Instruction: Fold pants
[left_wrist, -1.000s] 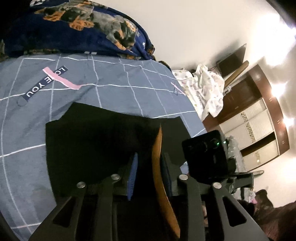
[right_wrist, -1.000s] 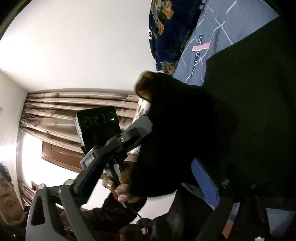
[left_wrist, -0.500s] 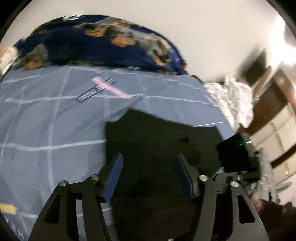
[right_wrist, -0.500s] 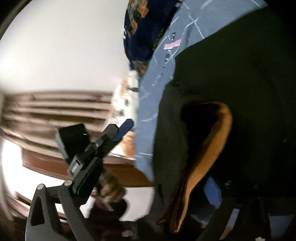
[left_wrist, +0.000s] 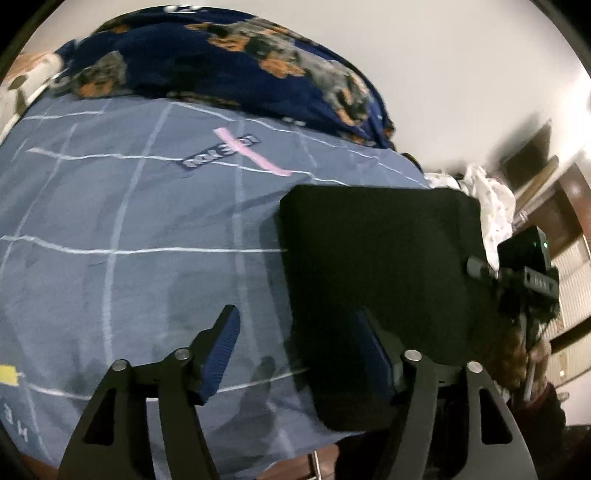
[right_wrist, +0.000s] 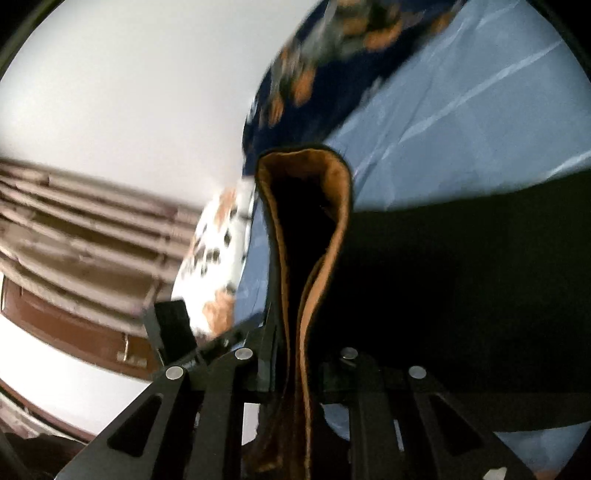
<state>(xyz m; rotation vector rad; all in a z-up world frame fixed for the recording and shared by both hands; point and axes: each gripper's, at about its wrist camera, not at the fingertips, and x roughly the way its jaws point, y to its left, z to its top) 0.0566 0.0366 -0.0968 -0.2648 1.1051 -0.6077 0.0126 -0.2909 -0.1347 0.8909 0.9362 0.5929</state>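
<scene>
Pants (left_wrist: 380, 266), black with a brown fleece lining, lie folded on the blue bedspread (left_wrist: 129, 229), right of centre. Right gripper (right_wrist: 295, 363) is closing, pinching a raised edge; left gripper (left_wrist: 299, 347) is opening, empty. Soft, limp, thick fabric: best taken at edges.

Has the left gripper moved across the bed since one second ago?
Yes. The left gripper shifted left: the black pants now lie right of it, over the bedsheet, with nothing between its opening fingers.
</scene>
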